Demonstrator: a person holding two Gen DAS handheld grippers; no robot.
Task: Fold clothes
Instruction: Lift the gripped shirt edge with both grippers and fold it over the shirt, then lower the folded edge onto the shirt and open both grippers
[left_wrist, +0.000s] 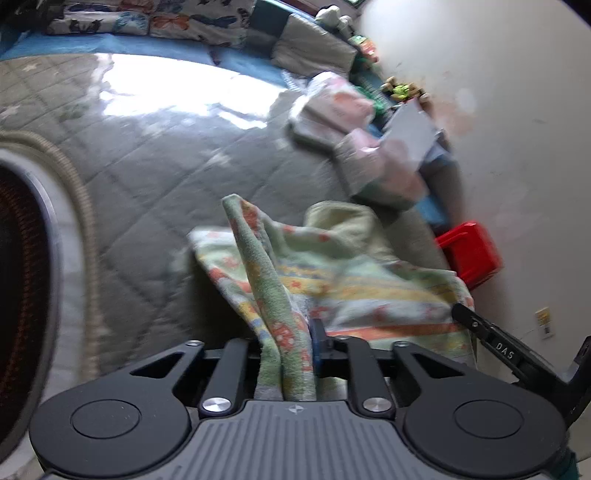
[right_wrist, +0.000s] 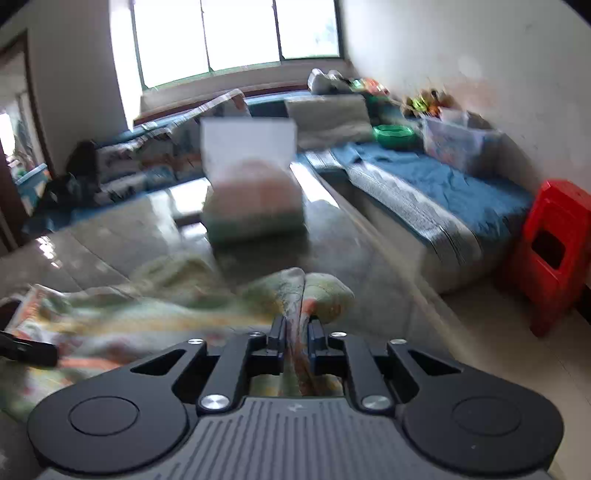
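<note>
Looped, matt terry cloth in the towel (left_wrist: 332, 280); quilted grey fabric with a slight sheen on the bed (left_wrist: 155, 177); glossy red plastic stool (right_wrist: 554, 254); matt black plastic gripper (right_wrist: 295, 332) arms.

The only readable word is "DAS", in white capitals. It stands on a black finger (left_wrist: 484, 330) of the right gripper (right_wrist: 295, 328), which enters the left wrist view from the lower right. The letters run along the finger, tilted with it.

A small white cross-in-circle sign sits at the top centre of the grey ribbed body of the left gripper (left_wrist: 291, 332). The same sign shows faintly on the right gripper's body.

A small yellow label (left_wrist: 543, 318) and a white one just below it are stuck on the wall (left_wrist: 498, 110); their print is too small to read.

The white card (right_wrist: 248, 142) in the right wrist view is blurred and shows no legible writing.
</note>
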